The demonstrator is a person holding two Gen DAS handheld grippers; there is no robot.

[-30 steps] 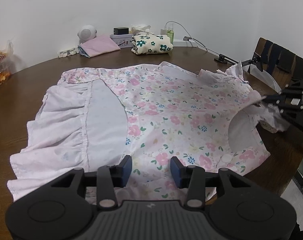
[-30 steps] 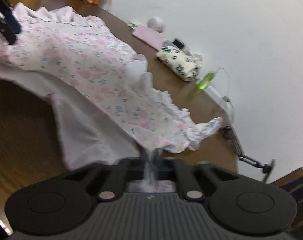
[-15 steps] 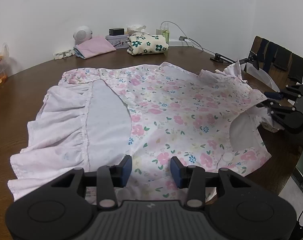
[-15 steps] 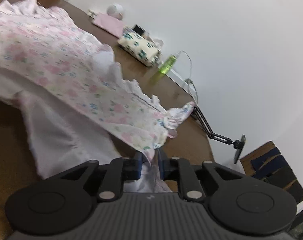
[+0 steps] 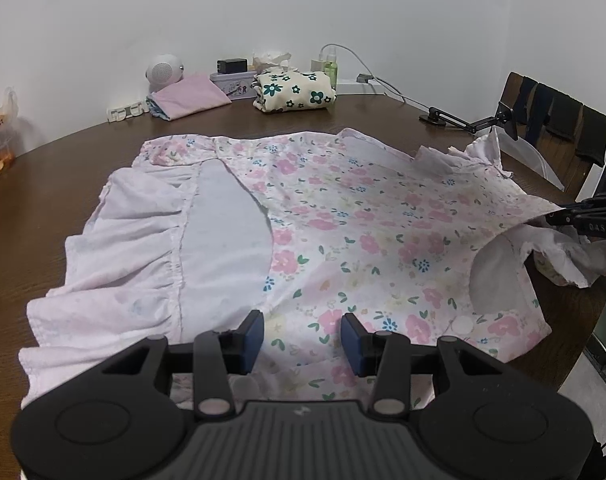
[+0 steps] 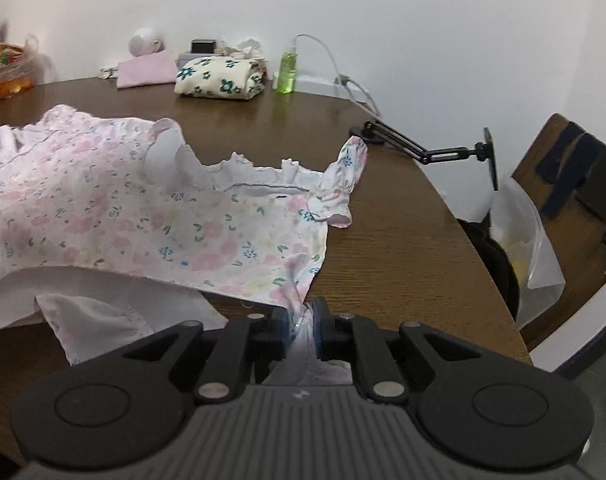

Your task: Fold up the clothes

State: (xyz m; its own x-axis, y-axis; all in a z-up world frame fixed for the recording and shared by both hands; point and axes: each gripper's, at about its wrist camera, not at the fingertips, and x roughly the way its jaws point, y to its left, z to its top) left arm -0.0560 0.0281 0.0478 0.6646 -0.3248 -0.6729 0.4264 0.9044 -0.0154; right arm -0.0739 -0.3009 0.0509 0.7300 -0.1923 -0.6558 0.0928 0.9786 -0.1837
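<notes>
A pink floral dress (image 5: 343, 232) with white ruffled sleeves lies spread flat on the brown table (image 5: 43, 208). Low over the dress's near edge, my left gripper (image 5: 302, 338) is open and its pads hold nothing. My right gripper (image 6: 303, 326) is shut on a bunched corner of the dress (image 6: 143, 224) at the table's right side and holds that edge slightly raised. In the left wrist view the right gripper (image 5: 559, 216) shows at the far right, pinching the same floral edge above a crumpled white sleeve.
At the back by the wall lie a folded flower-print cloth (image 5: 293, 90), a folded pink cloth (image 5: 191, 98) and a green bottle (image 6: 287, 70). A black jointed holder arm (image 6: 423, 152) reaches off the right edge. A chair (image 6: 575, 184) and a plastic bag (image 6: 523, 240) stand beyond.
My right gripper has rolled to level and shifted a little, with the dress corner still between its jaws. The left gripper and the spread dress have stayed put.
</notes>
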